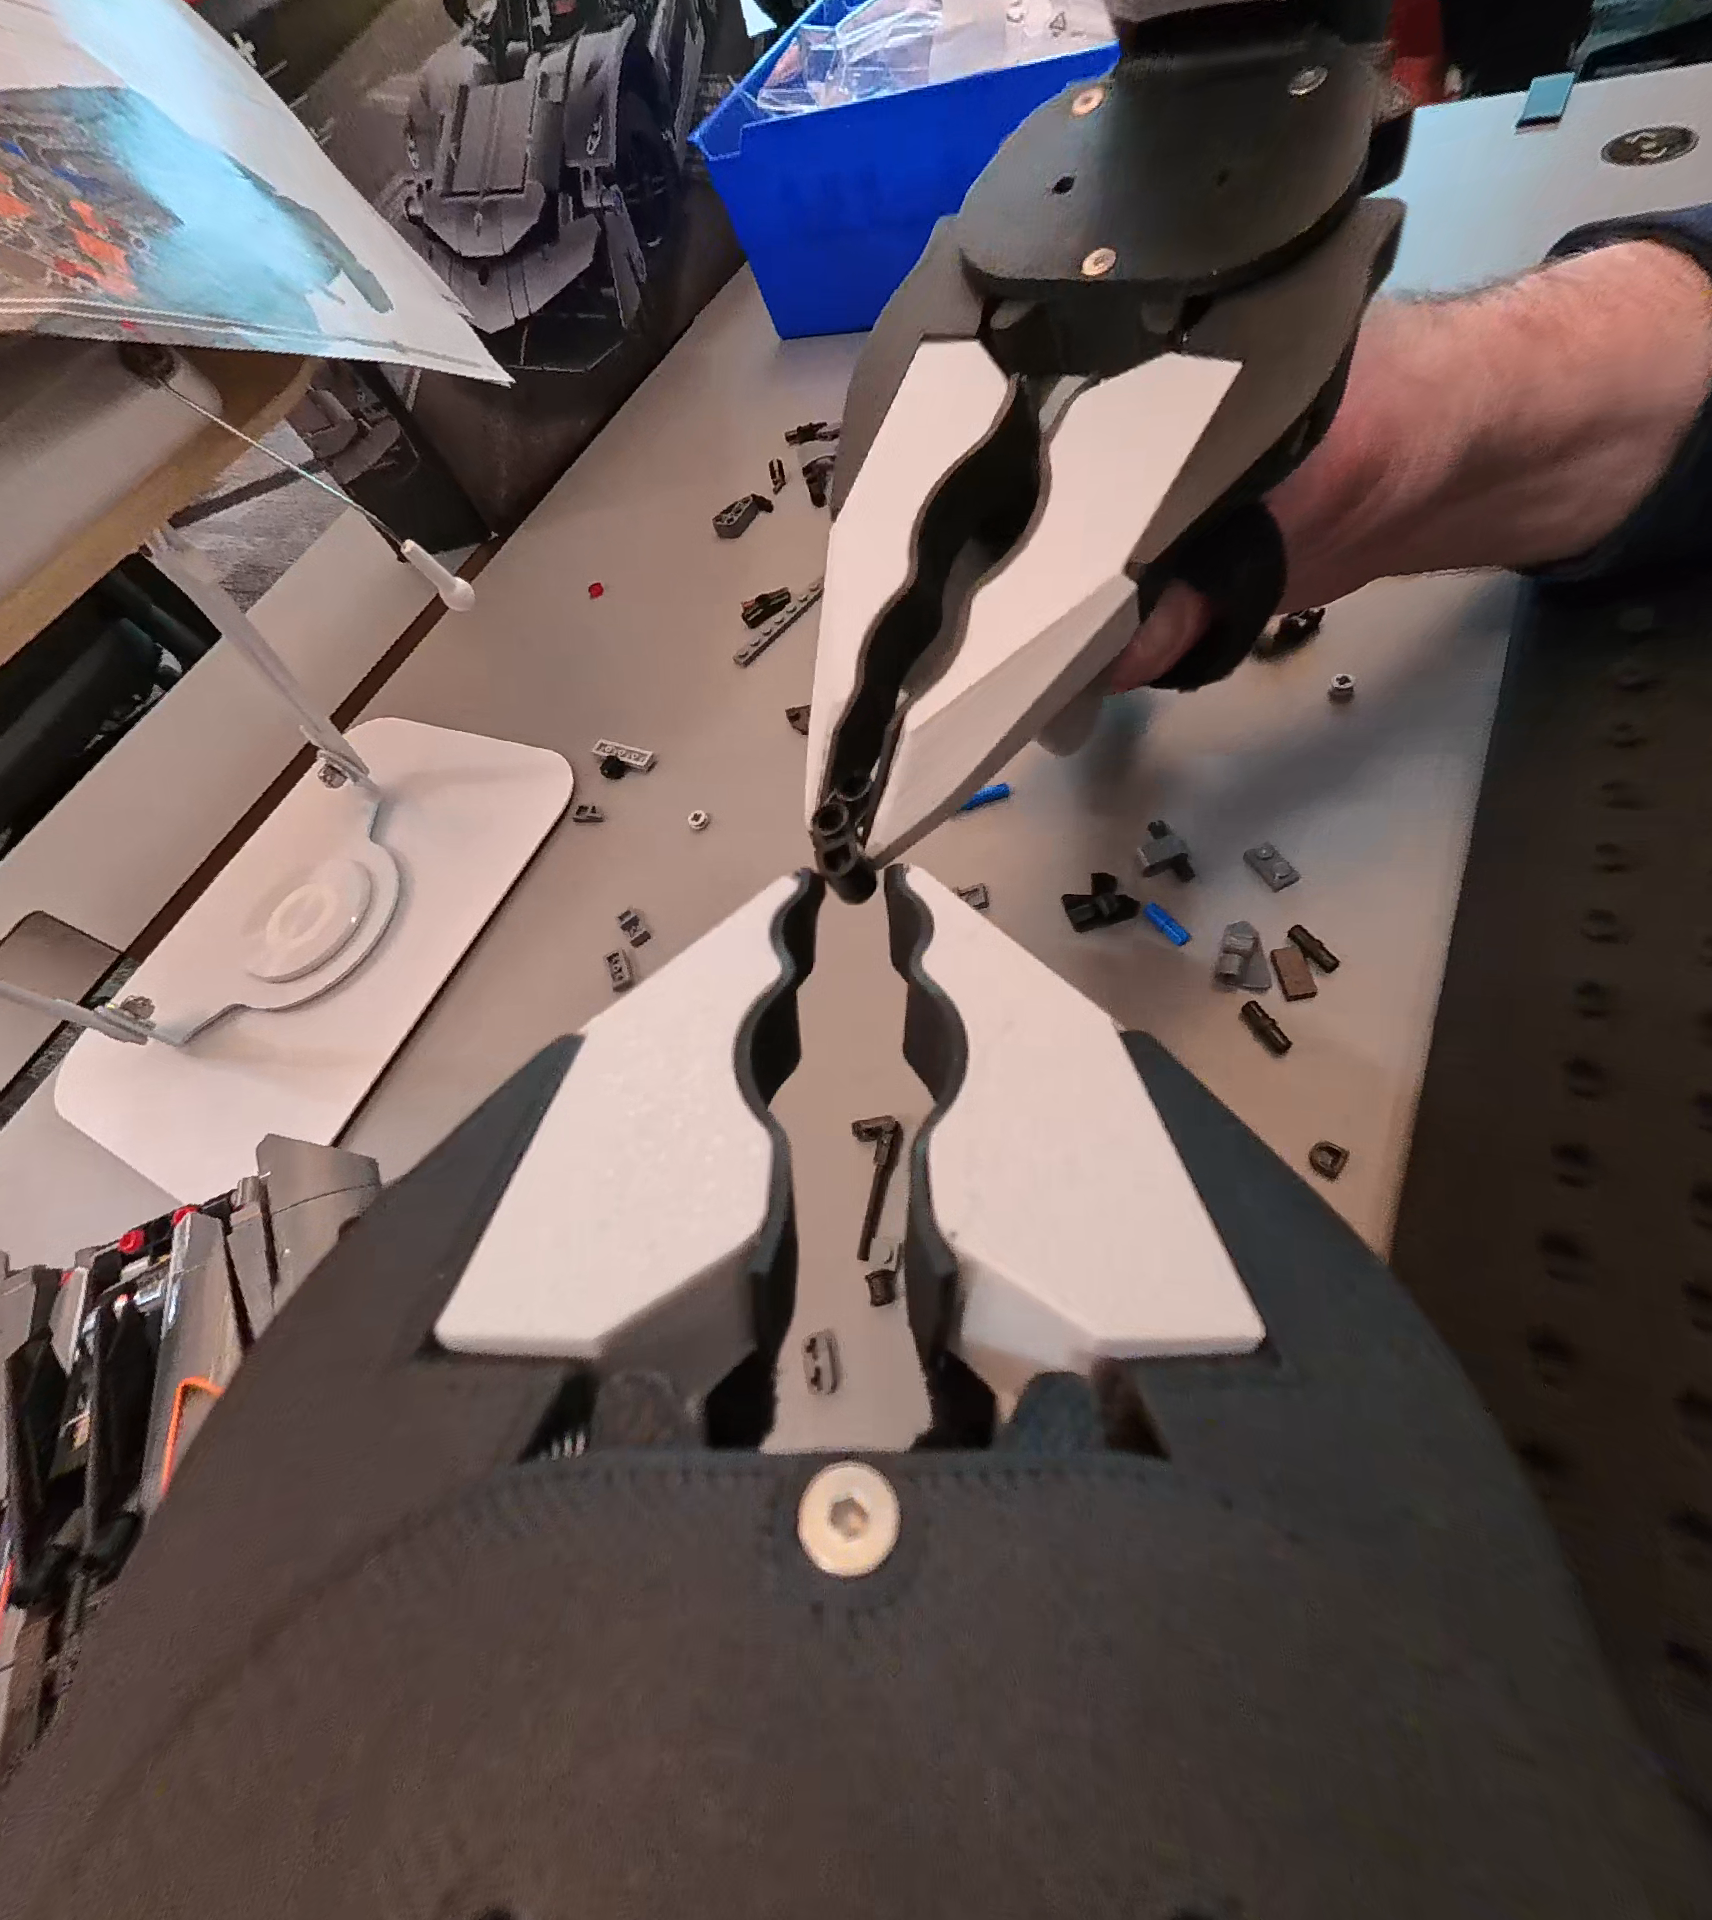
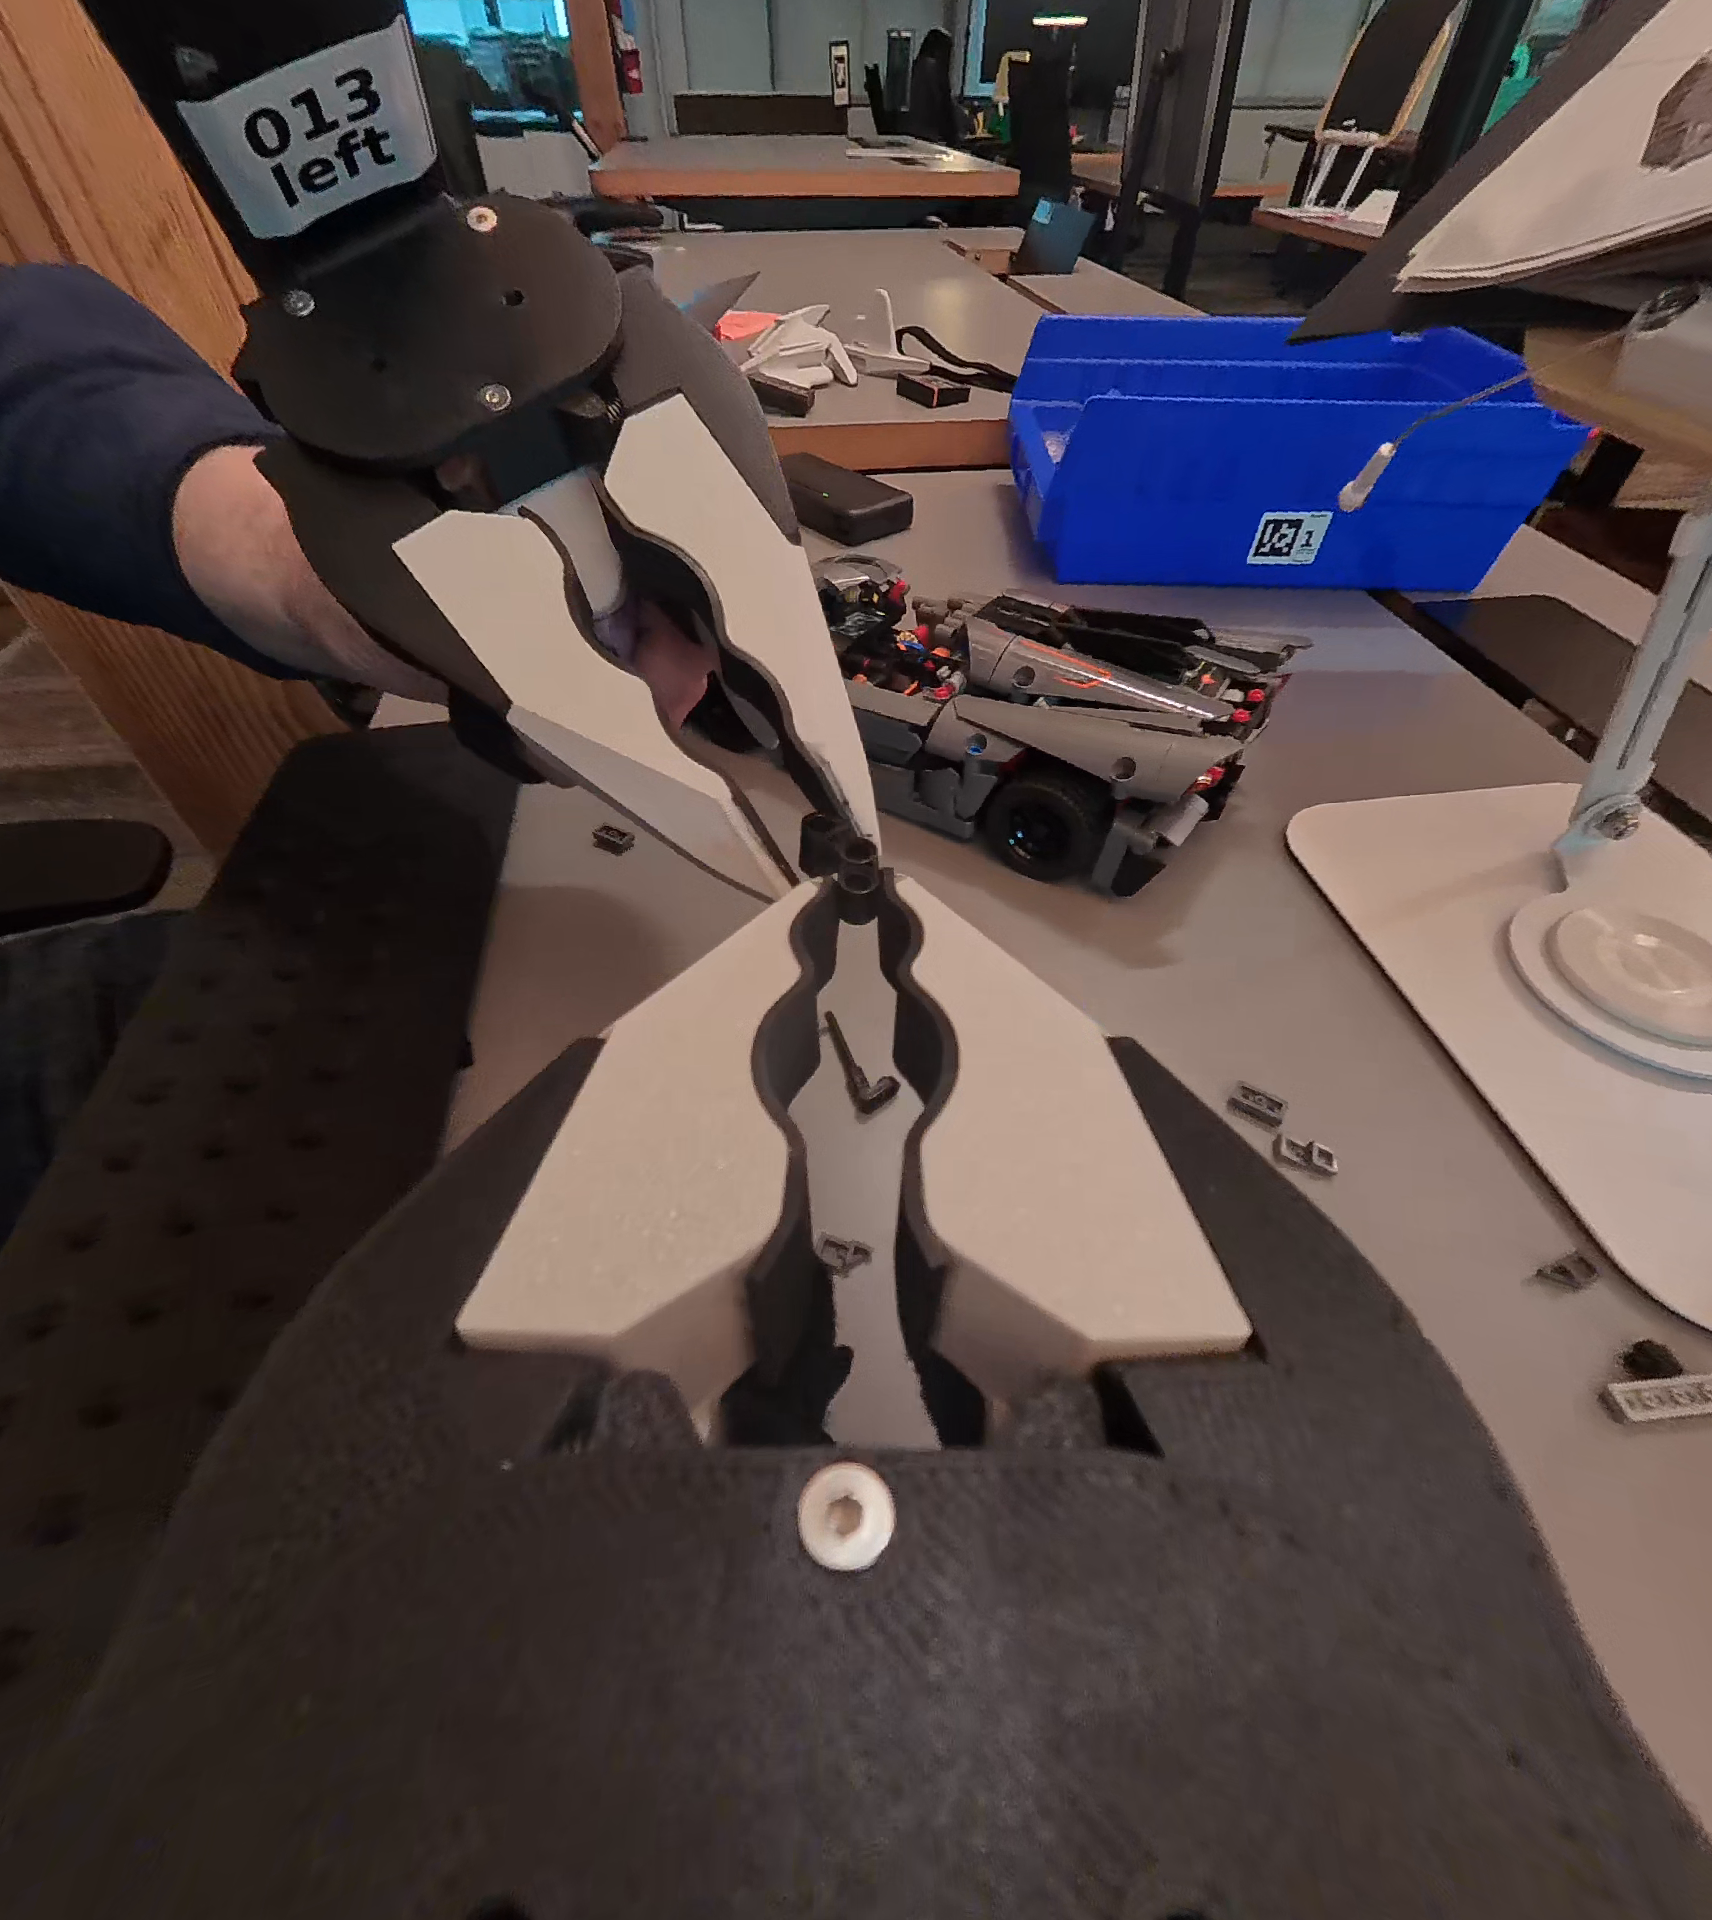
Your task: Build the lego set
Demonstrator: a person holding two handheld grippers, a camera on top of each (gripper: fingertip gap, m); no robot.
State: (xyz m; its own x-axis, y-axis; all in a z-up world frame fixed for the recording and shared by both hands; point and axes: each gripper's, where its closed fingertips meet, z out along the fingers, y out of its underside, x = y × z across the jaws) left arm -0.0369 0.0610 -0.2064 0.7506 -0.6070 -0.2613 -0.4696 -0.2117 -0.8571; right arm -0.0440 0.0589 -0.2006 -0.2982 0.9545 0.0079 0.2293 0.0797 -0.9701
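Observation:
My left gripper [image 1: 850,883] and right gripper [image 2: 859,896] meet tip to tip above the grey table [image 1: 540,644]. A small black Technic piece with round holes [image 1: 839,831] sits between them. The right gripper [image 1: 847,821], coming from above in the left wrist view, is shut on it. Its lower end lies between my left fingertips, which press on it. In the right wrist view the left gripper [image 2: 836,831] comes from the upper left and pinches the black piece [image 2: 857,878]. I cannot tell whether it is one piece or two joined. The partly built grey car [image 2: 1060,717] stands behind.
Several loose small pieces [image 1: 1236,945] lie scattered on the table, and a black axle piece [image 1: 878,1174] lies under the grippers. A blue bin [image 2: 1247,457] stands at the back. A white stand [image 2: 1610,1039] holds the instruction booklet [image 1: 104,208]. A black perforated mat [image 1: 1641,1039] borders the table. The tips of both grippers are at nearly the same place. The partly built grey car [image 2: 1060,717] is about 15 centimeters from my left fingertips.

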